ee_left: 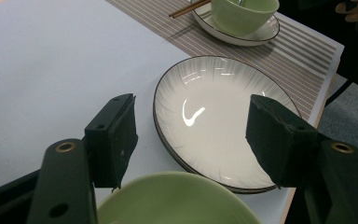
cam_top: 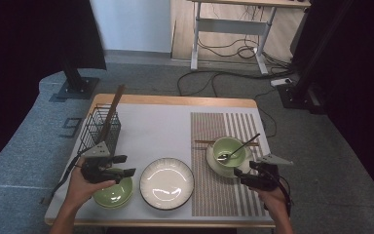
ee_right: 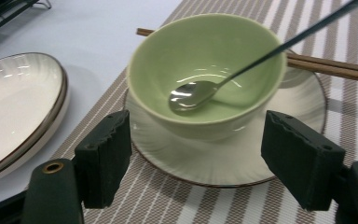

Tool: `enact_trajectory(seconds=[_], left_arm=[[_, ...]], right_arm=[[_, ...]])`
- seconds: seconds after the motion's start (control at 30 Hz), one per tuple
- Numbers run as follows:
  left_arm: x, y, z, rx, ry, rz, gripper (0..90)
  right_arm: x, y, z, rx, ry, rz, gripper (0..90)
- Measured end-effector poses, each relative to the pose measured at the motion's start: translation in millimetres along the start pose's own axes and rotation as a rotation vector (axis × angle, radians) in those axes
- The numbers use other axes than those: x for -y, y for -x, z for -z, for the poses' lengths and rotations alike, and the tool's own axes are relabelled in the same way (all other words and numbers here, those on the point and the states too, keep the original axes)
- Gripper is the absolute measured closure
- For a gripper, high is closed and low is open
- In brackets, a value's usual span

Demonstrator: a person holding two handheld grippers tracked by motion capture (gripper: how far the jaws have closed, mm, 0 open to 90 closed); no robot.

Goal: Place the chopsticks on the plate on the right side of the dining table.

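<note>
On the striped placemat [cam_top: 226,165], at about four o'clock of the table [cam_top: 146,122], a green bowl [ee_right: 205,70] is sitting on a white saucer [ee_right: 303,107], and a metal spoon [ee_right: 189,96] is lying inside it with the handle leaning out over the rim toward one o'clock. A pair of chopsticks [ee_right: 335,67] is resting just behind the bowl, across the far edge of the saucer. The right gripper [ee_right: 196,161] is facing this bowl with its jaws standing wide apart, one on each side of the saucer's near rim, and they are pressing on nothing. So I am judging that the setting on the mat is nearly complete, or that the bowl is about to be taken; nothing is being gripped at this moment.

At six o'clock a large white plate [ee_left: 214,116] is lying on the bare table just beside the mat. At about eight o'clock a second green bowl [ee_left: 177,200] is sitting right under the left gripper [ee_left: 191,140], whose jaws are also standing open and empty above its rim. At ten o'clock a black wire basket [cam_top: 100,127] is holding a long wooden utensil [cam_top: 113,109].

As I am reading it, the plate and the second bowl are not yet on the mat, so this part is probably still waiting.
</note>
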State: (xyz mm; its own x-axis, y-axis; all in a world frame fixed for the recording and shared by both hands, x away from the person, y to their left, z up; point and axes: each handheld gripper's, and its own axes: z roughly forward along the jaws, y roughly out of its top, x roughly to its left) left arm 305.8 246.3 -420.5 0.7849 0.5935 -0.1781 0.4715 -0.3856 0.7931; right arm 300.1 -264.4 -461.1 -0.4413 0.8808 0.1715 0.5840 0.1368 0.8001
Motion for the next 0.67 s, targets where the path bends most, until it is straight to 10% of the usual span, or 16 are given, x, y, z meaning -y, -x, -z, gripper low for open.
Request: enact_trajectory(seconds=[0.67], left_arm=[[-0.4, 1.0, -2.5, 0.003, -0.013, -0.005, 33.6]], right_arm=[[0.1, -8.3, -3.8, -0.023, 0.009, 0.022, 24.2]])
